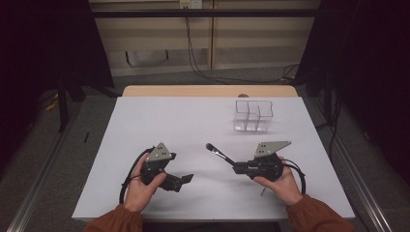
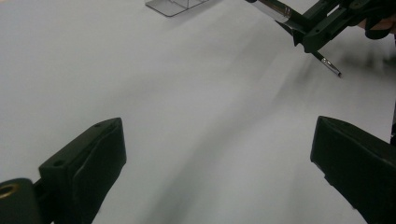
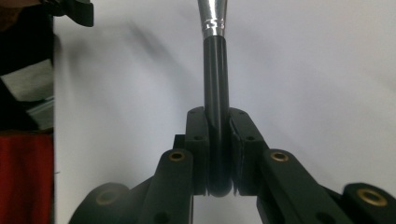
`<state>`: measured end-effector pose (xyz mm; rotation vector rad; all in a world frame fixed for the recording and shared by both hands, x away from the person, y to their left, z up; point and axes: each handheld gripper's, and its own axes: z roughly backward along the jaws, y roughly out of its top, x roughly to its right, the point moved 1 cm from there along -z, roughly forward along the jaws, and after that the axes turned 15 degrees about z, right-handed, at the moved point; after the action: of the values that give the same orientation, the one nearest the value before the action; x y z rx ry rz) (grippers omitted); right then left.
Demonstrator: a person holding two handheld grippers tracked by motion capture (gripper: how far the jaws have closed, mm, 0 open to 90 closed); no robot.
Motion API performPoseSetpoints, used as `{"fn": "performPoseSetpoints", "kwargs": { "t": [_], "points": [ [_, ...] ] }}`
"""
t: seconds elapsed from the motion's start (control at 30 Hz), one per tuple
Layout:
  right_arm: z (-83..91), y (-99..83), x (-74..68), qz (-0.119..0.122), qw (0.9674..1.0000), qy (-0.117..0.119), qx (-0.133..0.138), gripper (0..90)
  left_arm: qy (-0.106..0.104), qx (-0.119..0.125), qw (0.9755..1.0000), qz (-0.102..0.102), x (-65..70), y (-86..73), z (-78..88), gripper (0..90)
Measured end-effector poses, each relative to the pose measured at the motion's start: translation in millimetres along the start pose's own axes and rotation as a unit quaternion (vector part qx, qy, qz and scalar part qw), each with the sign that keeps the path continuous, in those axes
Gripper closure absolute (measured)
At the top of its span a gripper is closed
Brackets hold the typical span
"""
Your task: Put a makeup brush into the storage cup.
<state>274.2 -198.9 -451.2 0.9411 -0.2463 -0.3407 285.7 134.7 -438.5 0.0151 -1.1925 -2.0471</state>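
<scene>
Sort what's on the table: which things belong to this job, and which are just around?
In the job:
- makeup brush, clamped in the right gripper
- clear divided organizer
- left gripper, open, holding nothing

Just around:
- wall cables
- white table

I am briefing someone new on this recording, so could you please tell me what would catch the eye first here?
The right gripper, near the table's front right, is clamped on a slim black makeup brush with a silver ferrule, angled up and left. Behind it, toward the far right, stands a clear plastic compartment organiser. The left gripper rests open at front left.
</scene>
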Motion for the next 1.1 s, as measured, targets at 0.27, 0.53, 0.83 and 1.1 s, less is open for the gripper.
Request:
{"fn": "performPoseSetpoints", "kwargs": {
  "t": [0.27,0.53,0.83,1.1],
  "points": [
    [4.7,3.5,-3.7,0.009,0.9992,-0.015,0.036,79.8,-0.002,0.023,0.9997,0.004,3.4,0.9,-0.2,3.5],
    [7.3,5.4,-3.1,0.001,0.9982,-0.030,0.052,79.8,-0.004,0.068,0.9976,0.006,10.1,4.2,-5.6,3.8],
    [8.5,8.3,-4.7,0.010,0.9971,-0.037,0.066,79.8,-0.025,0.075,0.9969,-0.001,24.0,13.7,-21.4,4.2],
    [7.1,10.8,-7.2,0.023,0.9975,-0.030,0.060,79.8,-0.034,0.063,0.9974,-0.007,31.1,17.6,-36.6,4.2]
  ]
}}
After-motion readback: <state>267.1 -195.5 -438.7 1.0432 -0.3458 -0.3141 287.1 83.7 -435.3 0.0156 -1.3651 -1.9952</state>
